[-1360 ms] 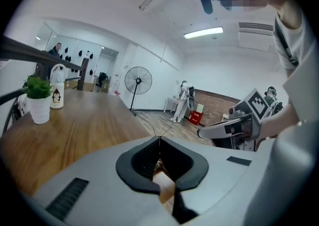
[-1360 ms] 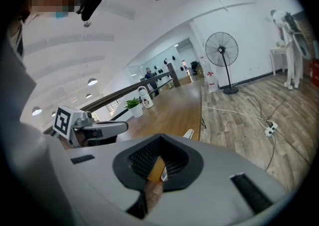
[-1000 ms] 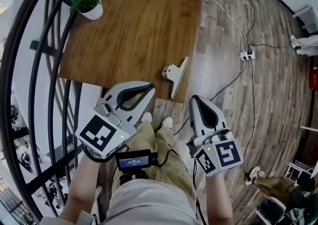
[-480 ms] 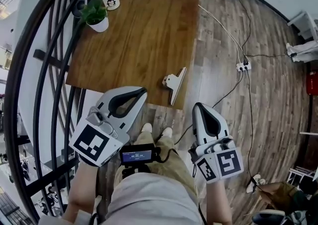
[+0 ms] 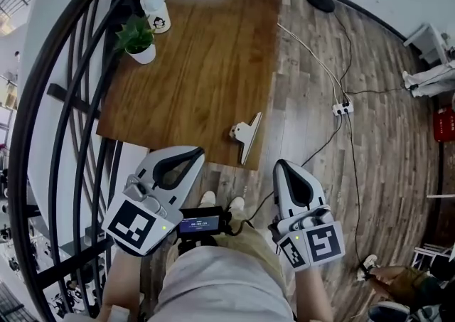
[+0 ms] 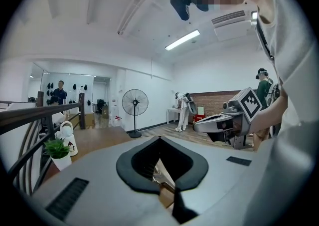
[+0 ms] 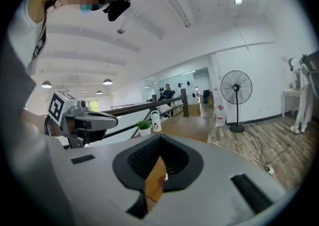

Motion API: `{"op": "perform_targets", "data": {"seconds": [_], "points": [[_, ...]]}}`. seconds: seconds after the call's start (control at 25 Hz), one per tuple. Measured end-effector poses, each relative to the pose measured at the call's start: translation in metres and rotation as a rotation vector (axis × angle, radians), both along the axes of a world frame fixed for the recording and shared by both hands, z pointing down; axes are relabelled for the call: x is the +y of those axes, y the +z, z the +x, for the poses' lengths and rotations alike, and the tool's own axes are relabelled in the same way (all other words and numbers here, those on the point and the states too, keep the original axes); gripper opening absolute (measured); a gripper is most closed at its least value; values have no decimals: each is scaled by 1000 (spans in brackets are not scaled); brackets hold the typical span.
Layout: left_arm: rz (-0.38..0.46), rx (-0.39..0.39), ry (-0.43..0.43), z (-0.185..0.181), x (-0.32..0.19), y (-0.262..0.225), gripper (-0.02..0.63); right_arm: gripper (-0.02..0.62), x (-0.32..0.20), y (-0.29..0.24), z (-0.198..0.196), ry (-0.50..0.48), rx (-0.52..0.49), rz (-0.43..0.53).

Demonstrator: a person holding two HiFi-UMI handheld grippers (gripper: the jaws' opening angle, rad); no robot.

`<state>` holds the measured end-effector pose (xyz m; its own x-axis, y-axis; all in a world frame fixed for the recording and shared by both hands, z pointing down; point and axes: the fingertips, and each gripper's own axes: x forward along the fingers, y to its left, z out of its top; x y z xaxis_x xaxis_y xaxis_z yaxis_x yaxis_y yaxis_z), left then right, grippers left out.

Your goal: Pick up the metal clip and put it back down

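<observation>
The metal clip (image 5: 244, 136) lies on the near right corner of the brown wooden table (image 5: 206, 50), silver handles to the left, long jaw along the table edge. My left gripper (image 5: 193, 154) hovers just short of the table's near edge, left of the clip, shut and empty. My right gripper (image 5: 282, 165) hangs over the floor, near and to the right of the clip, also shut with nothing in it. In the left gripper view the gripper (image 6: 159, 141) shows shut jaws; likewise in the right gripper view the gripper (image 7: 160, 139), with table wood behind it.
A potted plant (image 5: 138, 40) and a white mug (image 5: 155, 9) stand at the table's far left. A black railing (image 5: 57, 100) runs along the left. Cables and a power strip (image 5: 341, 109) lie on the plank floor at right, a fan's base (image 5: 320, 2) farther back.
Both grippers have risen a little and stay shut. The clip lies unmoved on the table. The head view has shifted, showing more of the table's far end.
</observation>
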<state>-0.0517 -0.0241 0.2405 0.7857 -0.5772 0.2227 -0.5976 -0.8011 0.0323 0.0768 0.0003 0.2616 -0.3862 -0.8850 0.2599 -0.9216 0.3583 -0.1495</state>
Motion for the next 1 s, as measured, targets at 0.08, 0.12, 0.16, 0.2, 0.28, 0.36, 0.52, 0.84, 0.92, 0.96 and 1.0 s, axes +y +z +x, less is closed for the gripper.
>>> {"op": "perform_targets", "data": {"seconds": [0.08, 0.12, 0.16, 0.2, 0.28, 0.36, 0.52, 0.84, 0.92, 0.96, 1.0], "points": [[-7, 12, -4, 1, 2, -3, 5, 2, -1, -5, 2, 2, 5, 10], [-5, 15, -4, 1, 2, -5, 5, 2, -2, -8, 2, 2, 8, 16], [-2, 16, -3, 2, 3, -6, 5, 2, -4, -10, 2, 2, 10, 20], [-1, 18, -1, 3, 4, -6, 5, 2, -4, -11, 3, 1, 12, 23], [-4, 20, 3, 5, 5, -5, 5, 2, -6, -13, 2, -5, 20, 26], [-8, 24, 2, 7, 4, -4, 5, 2, -7, -13, 2, -11, 31, 27], [-17, 26, -5, 7, 2, -2, 5, 2, -9, -14, 3, -16, 41, 27], [-35, 21, 1, 9, 0, 2, 5, 2, -12, -15, 2, -12, 37, 29], [-36, 21, 4, 10, 0, 3, 5, 2, -13, -14, 1, -13, 37, 29], [-36, 23, 4, 10, -1, 3, 5, 2, -13, -14, 1, -15, 38, 28], [-38, 24, 3, 10, -1, 4, 5, 2, -13, -13, 0, -17, 36, 26]]}}
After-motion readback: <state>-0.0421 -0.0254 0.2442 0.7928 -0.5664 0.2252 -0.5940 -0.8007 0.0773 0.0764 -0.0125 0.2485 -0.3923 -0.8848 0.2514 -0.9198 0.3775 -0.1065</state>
